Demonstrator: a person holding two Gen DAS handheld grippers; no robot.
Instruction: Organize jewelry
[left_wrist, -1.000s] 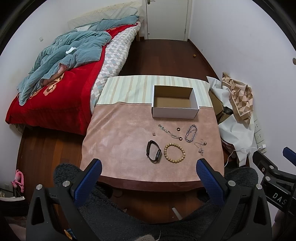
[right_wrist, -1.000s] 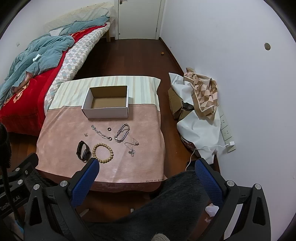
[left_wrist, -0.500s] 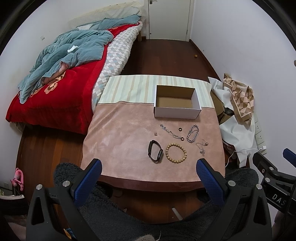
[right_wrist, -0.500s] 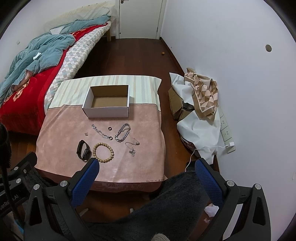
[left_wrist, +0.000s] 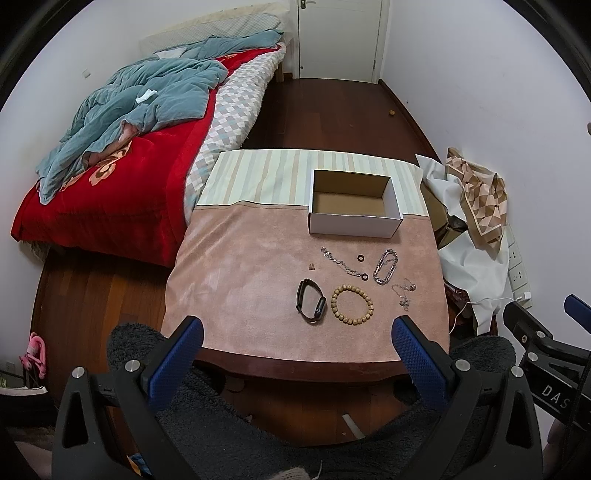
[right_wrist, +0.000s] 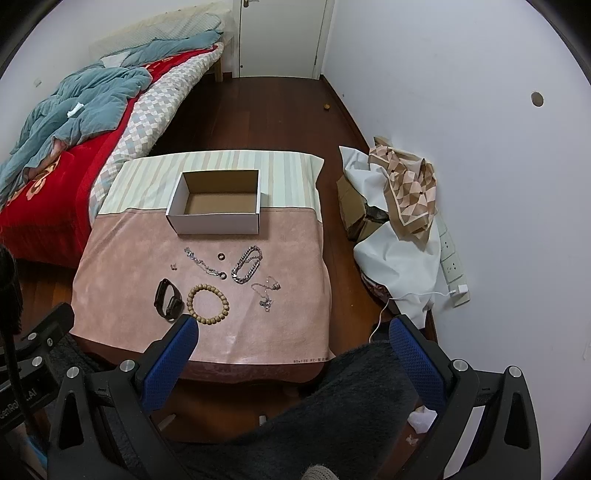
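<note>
Both views sit slightly nearer the table (left_wrist: 236, 280) than 1 s ago. Left gripper (left_wrist: 295, 341) and right gripper (right_wrist: 291, 341) jaws spread wide, empty. Jewelry unmoved: wooden bead bracelet (left_wrist: 352, 305) and black band (left_wrist: 311, 306) near front edge, box (left_wrist: 352, 208) toward back edge.

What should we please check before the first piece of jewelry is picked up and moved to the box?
1. Open white cardboard box empty and upright: ok.
2. Left claw open, holding nothing: ok.
3. Right claw open, holding nothing: ok.
4. Round wooden bead bracelet lying apart from black wristband: ok.
5. Thin silver necklace untangled: cannot tell.
6. Claws already down at the pink tablecloth: not ok, both hang back.
</note>
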